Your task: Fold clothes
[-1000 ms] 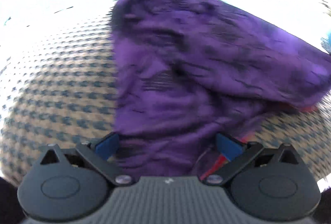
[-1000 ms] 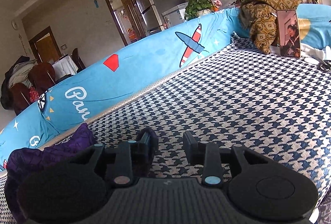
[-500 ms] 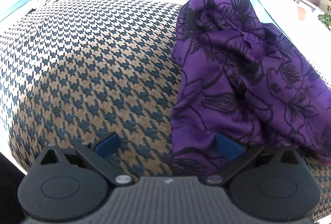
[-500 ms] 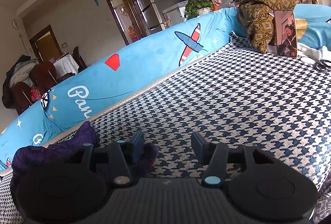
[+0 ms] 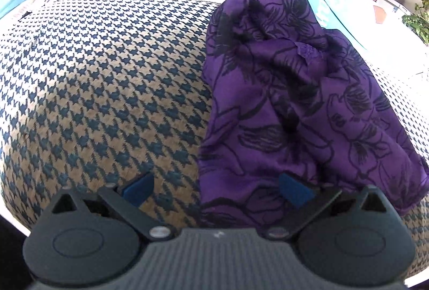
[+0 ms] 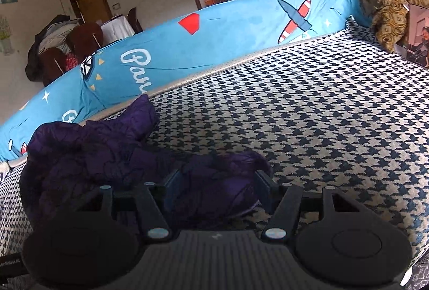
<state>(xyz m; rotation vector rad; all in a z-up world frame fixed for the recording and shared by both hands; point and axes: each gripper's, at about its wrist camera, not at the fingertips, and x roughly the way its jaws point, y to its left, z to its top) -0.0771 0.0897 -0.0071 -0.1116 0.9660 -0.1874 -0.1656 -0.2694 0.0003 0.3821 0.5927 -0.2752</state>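
Observation:
A purple garment with a black flower print lies crumpled on the houndstooth sofa cover. My left gripper is open at the garment's near edge; the right finger sits under or against the cloth, the left finger over bare cover. In the right wrist view the same garment lies bunched at the left. My right gripper is open, with a fold of the purple cloth between its fingers.
A blue cartoon-print sofa back runs behind the seat. A brown patterned cloth and a phone stand at the far right. Chairs and a doorway lie beyond the sofa.
My right gripper opened wider and moved left onto the garment. My left gripper shifted left off the middle of the garment to its edge, then stayed nearly still.

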